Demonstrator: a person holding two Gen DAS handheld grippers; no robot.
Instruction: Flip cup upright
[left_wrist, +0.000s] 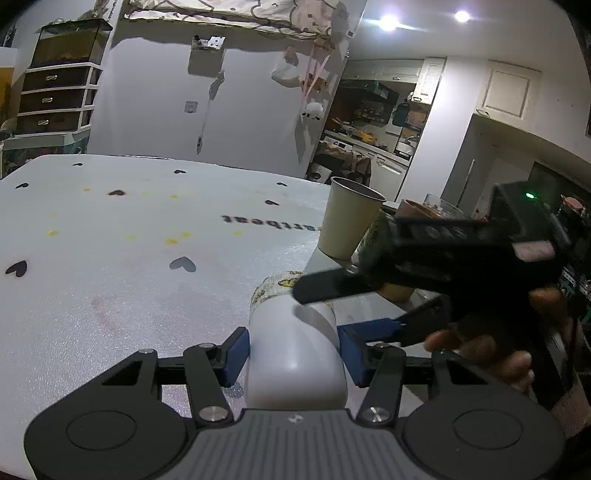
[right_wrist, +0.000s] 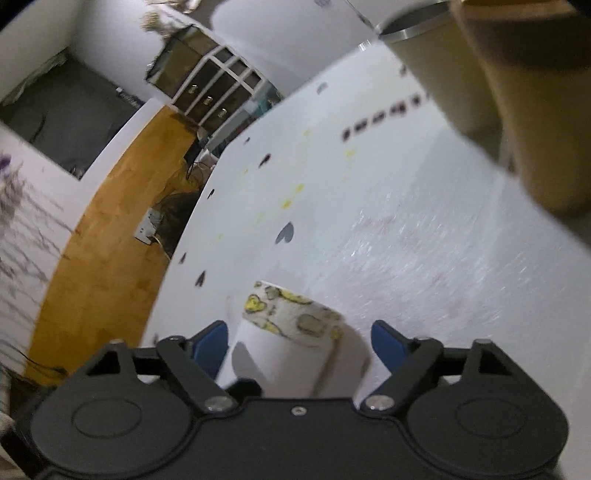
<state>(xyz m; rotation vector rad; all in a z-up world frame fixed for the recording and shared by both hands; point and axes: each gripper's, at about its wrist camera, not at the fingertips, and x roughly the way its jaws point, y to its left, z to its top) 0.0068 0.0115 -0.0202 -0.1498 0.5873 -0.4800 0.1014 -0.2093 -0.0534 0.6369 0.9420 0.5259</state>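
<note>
The white cup (left_wrist: 295, 354) lies on its side on the heart-printed table cover (left_wrist: 110, 258), long axis running away from the left gripper (left_wrist: 293, 352), whose blue pads touch both flanks, seemingly clamped. Its yellow-patterned rim band points far. The right gripper (right_wrist: 295, 343) straddles the same cup from the right, fingers apart. A beige cup (left_wrist: 349, 218) stands upright beyond.
</note>
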